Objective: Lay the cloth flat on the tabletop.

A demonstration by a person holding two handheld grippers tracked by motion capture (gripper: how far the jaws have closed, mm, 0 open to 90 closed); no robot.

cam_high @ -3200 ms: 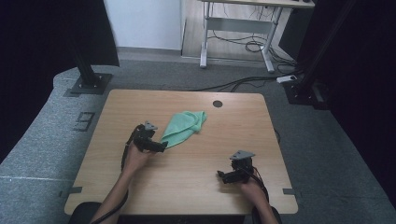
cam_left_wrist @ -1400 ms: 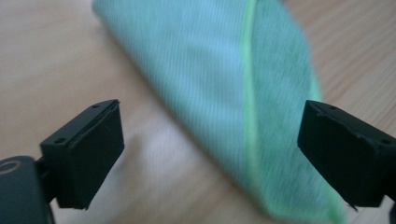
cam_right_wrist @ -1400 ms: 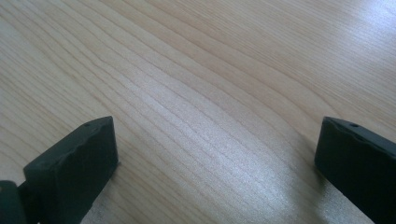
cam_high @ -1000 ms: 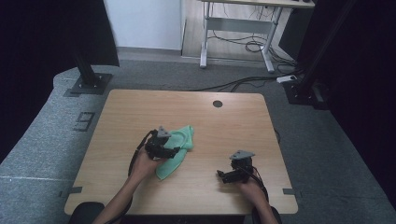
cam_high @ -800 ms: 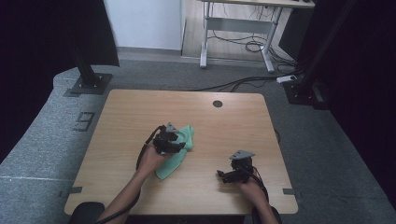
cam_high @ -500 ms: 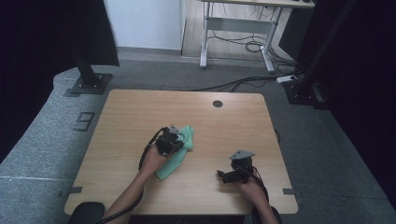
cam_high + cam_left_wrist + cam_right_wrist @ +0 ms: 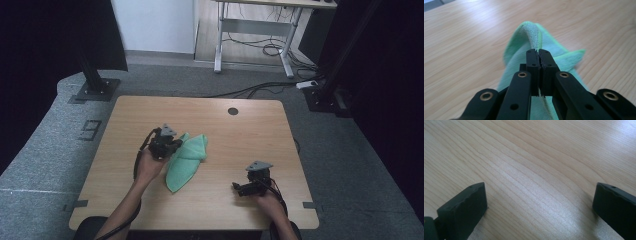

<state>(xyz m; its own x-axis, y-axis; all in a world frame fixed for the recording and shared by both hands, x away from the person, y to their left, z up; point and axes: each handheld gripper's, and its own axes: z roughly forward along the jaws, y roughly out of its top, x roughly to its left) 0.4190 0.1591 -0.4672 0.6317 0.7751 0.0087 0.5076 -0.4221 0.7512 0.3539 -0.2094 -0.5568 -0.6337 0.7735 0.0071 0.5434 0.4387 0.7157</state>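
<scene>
- Worktop (image 7: 125, 115): a pale wood-grain table with rounded corners, seen from above in the high view; a small dark round hole (image 7: 233, 111) sits near the middle of its far edge.
- Left forearm and hand (image 7: 149, 166): enter from the near edge, left of centre, and reach toward the middle of the worktop.
- Left gripper (image 7: 167, 143): held left of the worktop's centre, at the left side of the cloth. In the left gripper view its two black jaws stand pressed together, with a thin ridge of green fabric pinched between the pads (image 7: 533, 62); the jaws have just been closing on that fold.
- Green cloth (image 7: 187, 159): a soft, crumpled green towel lying about the middle of the worktop, stretched from the gripper's side toward the near edge, where it tapers to a rounded end. In the left gripper view the cloth (image 7: 524, 42) rises as a pinched crest from the closed tips and spreads out flat on the wood on both sides.
- Right gripper (image 7: 241, 188): held near the near-right corner of the worktop, well apart from the cloth, in the person's right hand (image 7: 267, 202). In the right gripper view its jaws stand wide, with bare wood grain between them.
</scene>
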